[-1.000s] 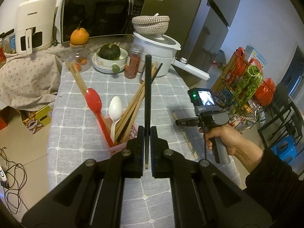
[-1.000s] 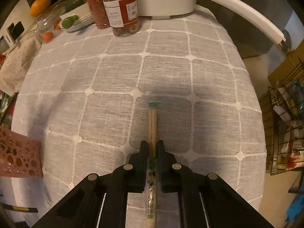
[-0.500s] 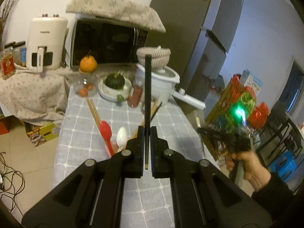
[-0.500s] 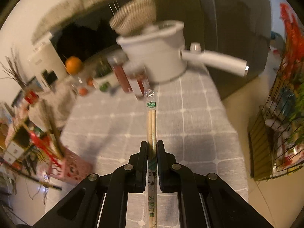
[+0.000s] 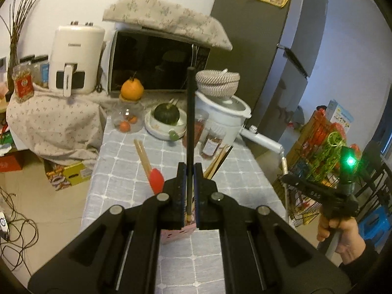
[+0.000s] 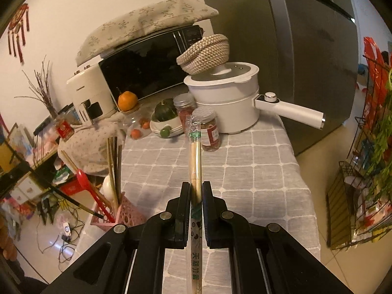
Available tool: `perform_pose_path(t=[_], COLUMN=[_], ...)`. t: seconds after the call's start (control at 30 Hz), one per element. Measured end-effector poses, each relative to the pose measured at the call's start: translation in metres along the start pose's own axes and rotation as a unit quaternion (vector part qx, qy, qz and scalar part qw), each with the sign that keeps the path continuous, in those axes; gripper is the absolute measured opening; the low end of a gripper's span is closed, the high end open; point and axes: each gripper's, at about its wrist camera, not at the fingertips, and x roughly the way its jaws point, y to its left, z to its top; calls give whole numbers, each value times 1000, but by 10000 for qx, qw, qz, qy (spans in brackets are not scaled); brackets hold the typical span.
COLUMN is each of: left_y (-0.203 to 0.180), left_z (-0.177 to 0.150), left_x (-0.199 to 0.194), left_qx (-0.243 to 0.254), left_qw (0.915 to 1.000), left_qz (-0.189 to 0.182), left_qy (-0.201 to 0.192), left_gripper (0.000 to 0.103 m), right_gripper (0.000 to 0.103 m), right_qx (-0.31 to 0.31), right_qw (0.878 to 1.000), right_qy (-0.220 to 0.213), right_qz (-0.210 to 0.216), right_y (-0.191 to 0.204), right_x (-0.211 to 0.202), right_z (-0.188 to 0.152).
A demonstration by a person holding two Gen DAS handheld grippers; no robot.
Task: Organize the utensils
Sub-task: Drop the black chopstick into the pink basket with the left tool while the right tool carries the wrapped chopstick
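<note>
Above the grey checked tablecloth, both grippers hang in the air, each clamped on chopsticks. The left gripper has its jaws nearly together on 1 black chopstick, which sticks straight out ahead of the fingers toward the microwave. The right gripper is pinched just as narrowly on a pair of bamboo chopsticks in a clear paper sleeve; green printing shows on the sleeve near the far tip and again behind the jaws.

From the left wrist view, the right gripper shows off the table's right edge, a green light glowing on it, gripped by a hand in a dark sleeve.

On the table sits a pink perforated utensil holder, close to the table's near left edge in the right wrist view. It holds a red spoon, a white spoon and several brown chopsticks leaning outward.

At the far end of the table stand a white pot with a long handle, 2 lidded jars, a bowl with a green squash and an orange.
</note>
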Motion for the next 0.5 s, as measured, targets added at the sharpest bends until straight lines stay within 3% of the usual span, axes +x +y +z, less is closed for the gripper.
perform_pose_path(t=[0.2, 0.5], left_y=[11, 26], left_z=[-6, -21], left_x=[24, 66], left_qx=[-130, -611], left_qw=[9993, 9929], left_qz=[206, 116], left_qy=[280, 1016], left_gripper=[6, 6], right_gripper=[9, 9], right_qx=[-40, -57], right_qw=[10000, 9990], right_qy=[-40, -355], right_qz=[50, 263], right_y=[7, 28], right_x=[2, -4], right_z=[-1, 0])
